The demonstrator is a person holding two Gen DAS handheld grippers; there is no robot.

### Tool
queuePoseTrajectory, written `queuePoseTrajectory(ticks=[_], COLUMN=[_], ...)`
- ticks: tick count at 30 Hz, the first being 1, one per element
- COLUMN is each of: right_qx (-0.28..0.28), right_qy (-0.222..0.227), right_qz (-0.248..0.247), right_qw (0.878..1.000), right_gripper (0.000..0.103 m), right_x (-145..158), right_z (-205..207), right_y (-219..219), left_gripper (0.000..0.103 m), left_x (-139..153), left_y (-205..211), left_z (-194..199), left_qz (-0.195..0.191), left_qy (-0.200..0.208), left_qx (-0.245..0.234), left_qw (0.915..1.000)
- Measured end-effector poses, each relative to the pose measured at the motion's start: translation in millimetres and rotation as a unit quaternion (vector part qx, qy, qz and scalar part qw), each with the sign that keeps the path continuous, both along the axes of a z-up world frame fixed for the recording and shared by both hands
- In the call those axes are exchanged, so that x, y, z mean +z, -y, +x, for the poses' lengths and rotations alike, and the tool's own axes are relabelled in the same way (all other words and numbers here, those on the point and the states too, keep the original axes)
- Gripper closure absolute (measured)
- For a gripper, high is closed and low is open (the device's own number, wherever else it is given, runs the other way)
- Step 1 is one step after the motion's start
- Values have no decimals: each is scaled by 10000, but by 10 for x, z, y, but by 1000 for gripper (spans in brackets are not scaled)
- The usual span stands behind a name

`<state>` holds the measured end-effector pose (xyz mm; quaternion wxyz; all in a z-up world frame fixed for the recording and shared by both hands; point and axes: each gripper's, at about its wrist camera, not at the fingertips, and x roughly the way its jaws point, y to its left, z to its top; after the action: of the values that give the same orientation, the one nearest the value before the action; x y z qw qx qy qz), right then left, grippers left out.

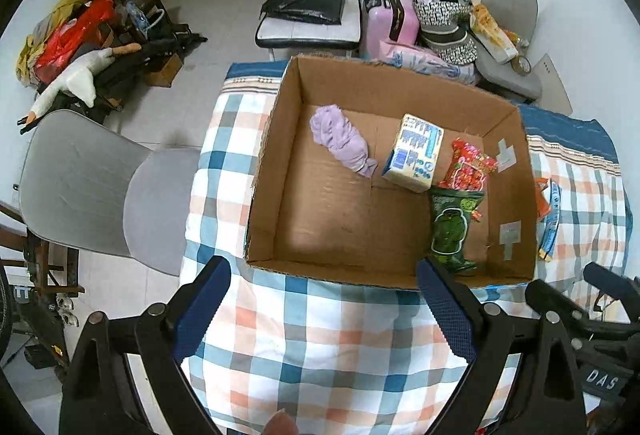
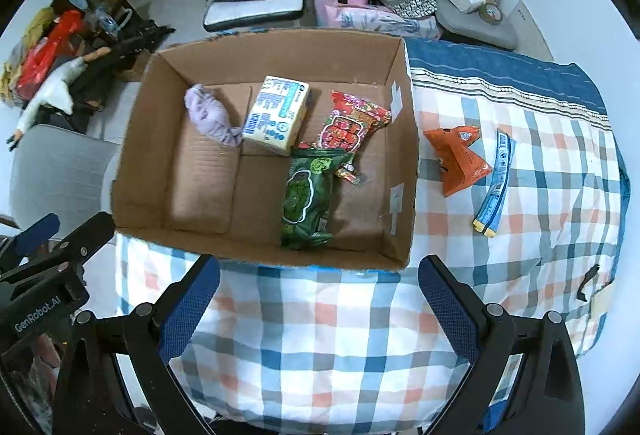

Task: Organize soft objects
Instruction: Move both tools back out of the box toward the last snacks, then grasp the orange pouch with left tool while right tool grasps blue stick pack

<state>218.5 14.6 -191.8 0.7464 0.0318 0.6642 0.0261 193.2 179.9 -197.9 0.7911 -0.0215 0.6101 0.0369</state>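
Both the left hand-held gripper (image 1: 322,309) and the right hand-held gripper (image 2: 320,301) are hovering wide apart and empty over the checked desk (image 2: 320,355), while the cardboard box (image 2: 404,155) is holding a purple cloth (image 2: 210,115), tissue pack (image 2: 276,113), red packet (image 2: 348,123) and green packet (image 2: 306,195), an orange packet (image 2: 456,159) and blue wrapper (image 2: 496,183) lying just right of it.

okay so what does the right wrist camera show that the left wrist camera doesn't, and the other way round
Only the right wrist view shows the orange packet and blue strip packet whole, lying on the checked cloth right of the cardboard box. Only the left wrist view shows the grey chair in full. Both show the box holding a purple cloth, tissue pack, red packet and green packet, and each view's own gripper, left and right, open and empty.
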Motion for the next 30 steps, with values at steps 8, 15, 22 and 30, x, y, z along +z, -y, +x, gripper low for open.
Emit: queuePoseTrajectory(ticks=[8,15,22,30], right_qx=[-335,-1278,-1901,-2025], right_qy=[337,329,-481,-1106], right_qz=[586,552,648,966], right_qw=[9972,9897,9784,9682], right_gripper=[2,2,2,16], right_x=[311,243,-597,-1432], right_z=[-155,-145,221,589], right_y=[536,1752,2770,3133], left_gripper=[8,8,8,8], left_x=[408,246,-532,-1341], left_y=[592,1732,2661,3247], left_z=[20,260,946,1568], left_qz=[-109,-390,-271,-106], left_qy=[428,126,-905,-1844], left_qx=[-318,-1010,-1227,-1319], left_qw=[9985,9940,9879,9739])
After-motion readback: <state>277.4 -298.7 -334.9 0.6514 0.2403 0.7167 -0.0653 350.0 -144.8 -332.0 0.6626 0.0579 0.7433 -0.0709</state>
